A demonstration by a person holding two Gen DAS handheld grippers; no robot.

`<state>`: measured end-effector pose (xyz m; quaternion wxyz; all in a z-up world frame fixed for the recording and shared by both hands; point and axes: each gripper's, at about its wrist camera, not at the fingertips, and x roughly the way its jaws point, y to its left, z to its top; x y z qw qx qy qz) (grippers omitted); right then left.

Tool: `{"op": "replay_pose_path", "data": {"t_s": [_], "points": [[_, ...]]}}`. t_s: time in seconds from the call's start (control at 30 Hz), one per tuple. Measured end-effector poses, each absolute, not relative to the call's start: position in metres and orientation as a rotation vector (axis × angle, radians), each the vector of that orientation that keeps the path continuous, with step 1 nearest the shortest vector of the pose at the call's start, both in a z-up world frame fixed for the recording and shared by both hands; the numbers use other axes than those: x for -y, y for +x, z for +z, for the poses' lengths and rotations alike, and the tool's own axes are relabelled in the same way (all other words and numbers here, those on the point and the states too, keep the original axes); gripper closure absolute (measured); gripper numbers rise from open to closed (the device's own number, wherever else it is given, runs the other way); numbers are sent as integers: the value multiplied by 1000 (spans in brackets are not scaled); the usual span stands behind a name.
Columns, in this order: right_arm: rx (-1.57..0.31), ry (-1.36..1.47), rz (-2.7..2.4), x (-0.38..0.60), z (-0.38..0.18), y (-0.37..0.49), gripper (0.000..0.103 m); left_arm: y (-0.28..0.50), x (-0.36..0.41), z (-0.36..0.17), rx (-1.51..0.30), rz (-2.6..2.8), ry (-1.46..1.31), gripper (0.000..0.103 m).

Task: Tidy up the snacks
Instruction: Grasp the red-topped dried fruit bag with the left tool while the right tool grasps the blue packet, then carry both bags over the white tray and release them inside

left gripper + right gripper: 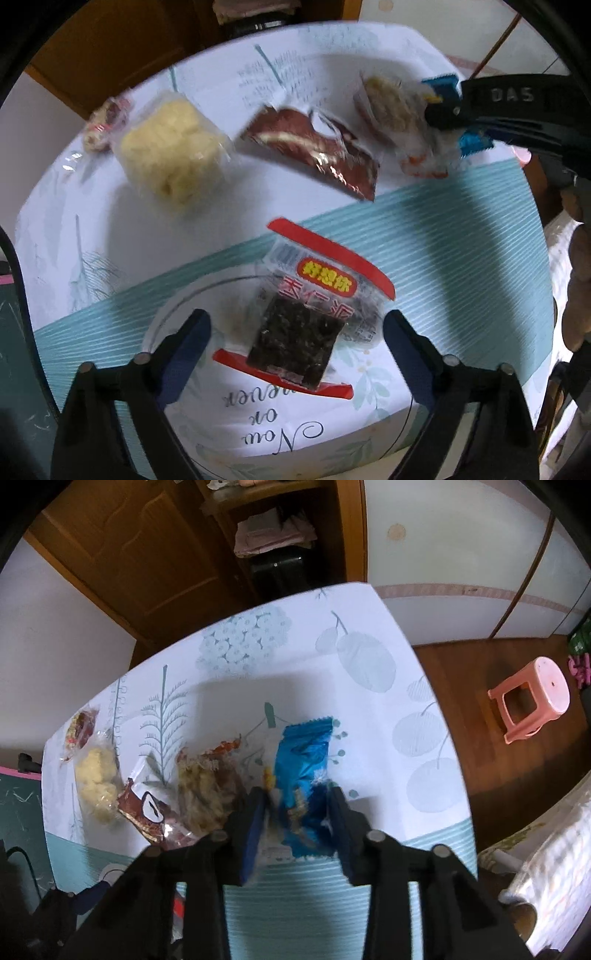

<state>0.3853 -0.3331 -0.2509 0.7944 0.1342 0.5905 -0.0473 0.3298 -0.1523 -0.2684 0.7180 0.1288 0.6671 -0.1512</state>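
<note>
Left gripper (297, 328): fingers spread wide, nothing held, hovering over red-edged pack (314, 314) lying in glass bowl (166, 314) at near table (461, 240) edge.
Right gripper (297, 808): fingers narrow, clamped on blue pack (303, 775), raised over table right of other snacks.
Far side, left to right: red candy (103, 122), yellow puffs (170, 151), brown pack (314, 147), clear noodle-like pack (391, 110).
Pink stool (532, 698) on floor, far right.
</note>
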Motion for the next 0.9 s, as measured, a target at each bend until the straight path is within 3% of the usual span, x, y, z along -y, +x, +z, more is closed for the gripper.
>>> {"op": "replay_pose_path", "data": {"t_s": [0.13, 0.33, 0.5, 0.53, 0.9], "points": [[-1267, 283, -91, 333, -250, 373, 72, 328, 152, -272, -1495, -336, 281, 23], [-1244, 331, -64, 338, -241, 339, 74, 319, 150, -263, -1463, -336, 274, 45], [-1214, 374, -17, 334, -229, 306, 75, 309, 140, -252, -1432, -303, 218, 52], [-1208, 373, -10, 333, -225, 301, 76, 307, 136, -247, -1420, -301, 205, 57], [-1040, 351, 119, 300, -131, 227, 76, 247, 96, -121, -1199, -316, 136, 59]]}}
